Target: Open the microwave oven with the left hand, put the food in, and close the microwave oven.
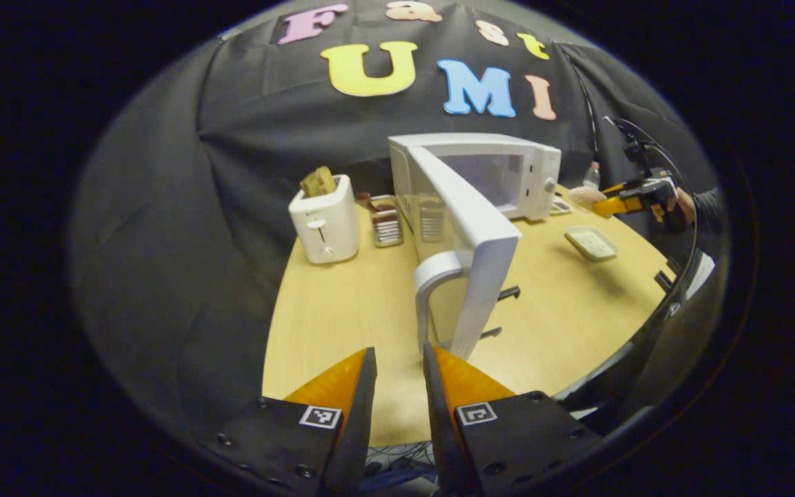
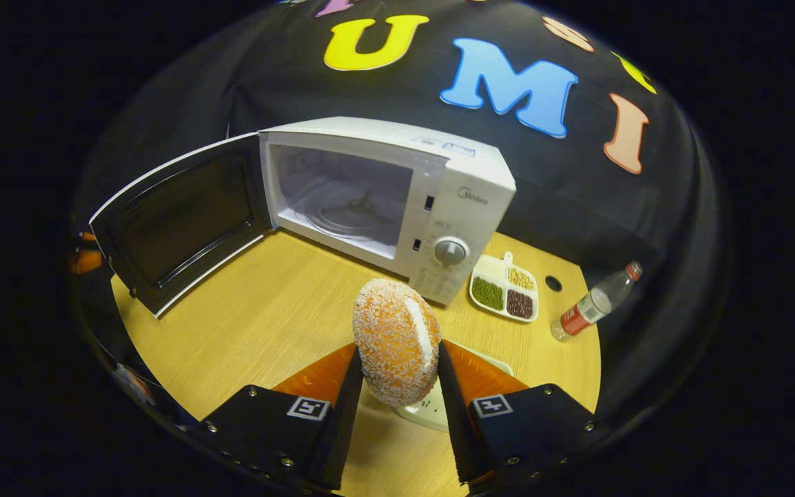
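The white microwave [image 2: 439, 200] stands at the back of the wooden table with its door [image 2: 183, 221] swung wide open and the glass turntable [image 2: 352, 210] bare inside. My right gripper [image 2: 399, 351] is shut on a sugar-coated bun [image 2: 397, 338], held upright above the table in front of the microwave's control panel. In the left gripper view, the door's edge [image 1: 480, 255] and its curved handle [image 1: 432, 276] point at me. My left gripper [image 1: 399, 355] hangs just short of the handle, slightly open, with nothing between its fingers. The right gripper [image 1: 611, 205] with the bun [image 1: 585, 197] shows far right.
A white toaster [image 1: 325, 221] with toast stands left of the microwave, with a small jar [image 1: 386, 221] beside it. A small white plate [image 1: 591, 241] lies under the bun. Right of the microwave are a divided tray of beans [image 2: 506, 286] and a lying bottle [image 2: 594, 302].
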Demonstrator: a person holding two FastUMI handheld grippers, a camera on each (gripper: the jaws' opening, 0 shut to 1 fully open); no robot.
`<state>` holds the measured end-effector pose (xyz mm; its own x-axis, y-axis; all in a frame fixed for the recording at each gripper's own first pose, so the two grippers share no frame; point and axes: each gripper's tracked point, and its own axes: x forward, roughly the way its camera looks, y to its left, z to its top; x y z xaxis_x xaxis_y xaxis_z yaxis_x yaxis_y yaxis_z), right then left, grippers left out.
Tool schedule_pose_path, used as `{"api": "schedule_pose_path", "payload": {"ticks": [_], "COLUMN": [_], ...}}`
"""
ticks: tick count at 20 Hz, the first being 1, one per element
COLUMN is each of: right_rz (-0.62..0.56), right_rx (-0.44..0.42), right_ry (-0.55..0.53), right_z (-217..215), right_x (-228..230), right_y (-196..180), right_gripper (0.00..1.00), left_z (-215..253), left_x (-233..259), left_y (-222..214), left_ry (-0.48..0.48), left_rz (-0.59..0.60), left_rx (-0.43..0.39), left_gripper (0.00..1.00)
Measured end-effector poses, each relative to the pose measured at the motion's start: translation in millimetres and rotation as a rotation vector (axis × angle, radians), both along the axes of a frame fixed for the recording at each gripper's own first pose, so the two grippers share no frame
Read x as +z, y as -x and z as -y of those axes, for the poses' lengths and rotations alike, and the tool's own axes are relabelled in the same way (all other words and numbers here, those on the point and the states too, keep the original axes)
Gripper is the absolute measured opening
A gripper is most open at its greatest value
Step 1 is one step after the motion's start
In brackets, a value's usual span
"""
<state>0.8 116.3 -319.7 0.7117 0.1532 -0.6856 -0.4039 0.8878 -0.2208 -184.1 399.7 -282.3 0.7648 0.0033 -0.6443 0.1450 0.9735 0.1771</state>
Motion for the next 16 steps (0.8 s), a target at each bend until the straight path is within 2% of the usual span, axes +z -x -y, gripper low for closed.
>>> {"api": "schedule_pose_path", "payload": {"ticks": [1,3,4,6,9,10,12,16], "right_rz": [0.033,0.086,0.106,0.15,0.233,0.255,0.314,0.424], "right_rx": [0.037,0.101,0.126,0.166,0.232,0.25,0.291,0.394], "right_ry": [0.027,0.077,0.094,0.145,0.25,0.287,0.372,0.516], "right_z": [-7.1,-22.0,-28.3,-36.6,-47.0,-47.2,-52.3,-71.5], "right_x": [6.5,15.4,17.1,21.4,29.0,30.1,35.8,33.6], "right_y": [-5.6,-16.8,-20.9,-31.8,-53.0,-56.8,-72.5,-100.0], "right_gripper": [0.6,0.6,0.6,0.6,0.6,0.6,0.6,0.6], "left_z": [6.4,26.5,31.3,49.3,83.9,97.4,110.5,126.9], "left_x": [23.0,57.6,71.8,105.2,162.8,177.1,194.3,202.2], "left_y": [-0.6,-2.2,-1.8,-8.7,-15.2,-15.0,-17.5,-13.3], "left_ry": [-0.001,0.014,0.016,0.019,0.039,0.048,0.03,0.012], "left_rz": [0.071,0.179,0.218,0.304,0.429,0.46,0.5,0.506], "left_rx": [0.029,0.071,0.093,0.12,0.114,0.099,0.091,0.106], "left_gripper": [0.46,0.52,0.74,0.74,0.83,0.93,1.0,0.97]}}
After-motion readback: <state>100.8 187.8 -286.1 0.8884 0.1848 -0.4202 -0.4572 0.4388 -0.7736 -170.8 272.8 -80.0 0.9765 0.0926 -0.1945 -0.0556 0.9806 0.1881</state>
